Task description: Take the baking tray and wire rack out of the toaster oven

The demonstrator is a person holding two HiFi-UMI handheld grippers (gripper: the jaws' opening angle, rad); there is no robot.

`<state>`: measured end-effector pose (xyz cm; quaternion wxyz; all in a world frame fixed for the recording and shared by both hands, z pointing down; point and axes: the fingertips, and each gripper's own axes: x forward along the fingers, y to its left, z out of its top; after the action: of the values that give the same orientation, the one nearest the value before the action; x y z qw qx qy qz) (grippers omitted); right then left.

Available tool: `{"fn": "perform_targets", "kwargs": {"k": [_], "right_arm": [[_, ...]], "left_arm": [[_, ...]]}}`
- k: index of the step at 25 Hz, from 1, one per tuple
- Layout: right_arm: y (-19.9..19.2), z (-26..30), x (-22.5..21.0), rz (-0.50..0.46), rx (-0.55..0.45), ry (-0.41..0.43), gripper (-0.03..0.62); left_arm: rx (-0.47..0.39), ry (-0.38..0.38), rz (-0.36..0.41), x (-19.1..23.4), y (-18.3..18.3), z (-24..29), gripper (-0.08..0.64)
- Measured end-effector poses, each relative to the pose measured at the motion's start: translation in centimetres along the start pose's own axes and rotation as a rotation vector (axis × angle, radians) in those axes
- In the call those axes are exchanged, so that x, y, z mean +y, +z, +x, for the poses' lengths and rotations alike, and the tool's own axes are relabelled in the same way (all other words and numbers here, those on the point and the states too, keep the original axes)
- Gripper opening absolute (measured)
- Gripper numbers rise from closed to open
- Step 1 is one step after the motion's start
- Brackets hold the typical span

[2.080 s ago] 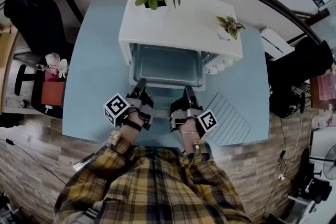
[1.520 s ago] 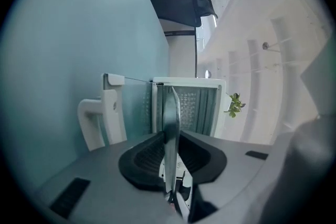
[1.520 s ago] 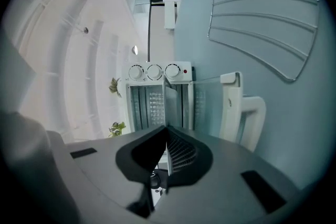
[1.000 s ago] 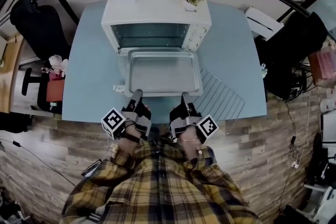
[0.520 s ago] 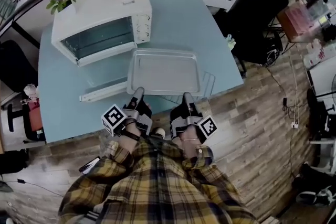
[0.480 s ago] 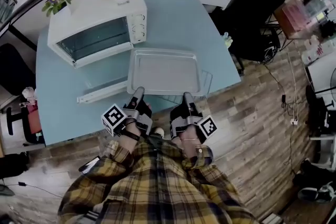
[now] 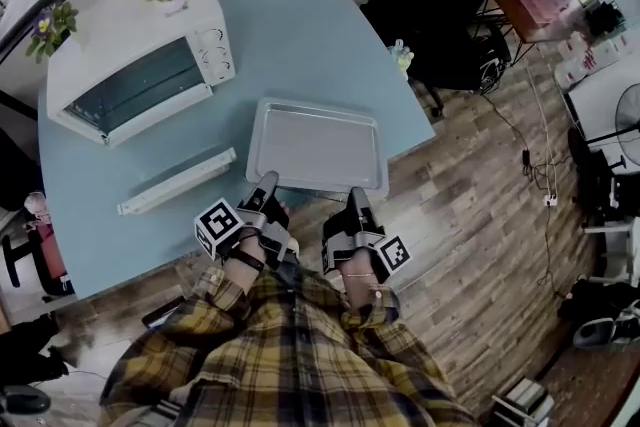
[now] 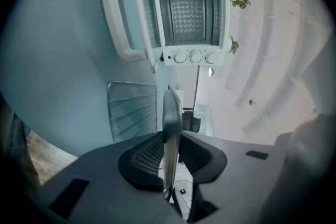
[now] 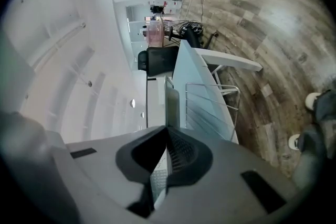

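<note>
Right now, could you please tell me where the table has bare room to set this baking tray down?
Widest: the table right of the toaster oven, up to the far corner. Also a strip in front of the oven door. Crowded: the near right edge, where the wire rack lies under the baking tray.

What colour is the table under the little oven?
Light blue. The table shows best in the head view.
</note>
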<state>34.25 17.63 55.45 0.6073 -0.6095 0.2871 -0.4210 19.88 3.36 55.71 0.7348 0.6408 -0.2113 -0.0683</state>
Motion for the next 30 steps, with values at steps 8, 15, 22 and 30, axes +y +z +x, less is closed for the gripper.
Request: {"fn": "perform_targets", "kwargs": {"k": [8,15,22,30], "right_arm": [[-0.8,0.4,-3.4,-0.005,0.018,-0.083,0.009],[-0.8,1.8,-4.8,0.006,-0.038,-0.127,0.014],[-0.4,2.2,-7.0,0.014,-0.061,-0.192,0.02],[-1.3,1.7,-8.4,-0.006,-0.013,-0.227,0.06]], "left_arm": [[-0.017,0.088,-0.031,3.8,1.2,0.0,0.072],[0.019,0.213,0.044,4.8,2.2,0.6,0.105],[-0.002,0.274,0.017,6.4,2.8,-2.2,0.158],[-0.017,0.272,0.045,6.4,2.6,-3.8,0.158]]}}
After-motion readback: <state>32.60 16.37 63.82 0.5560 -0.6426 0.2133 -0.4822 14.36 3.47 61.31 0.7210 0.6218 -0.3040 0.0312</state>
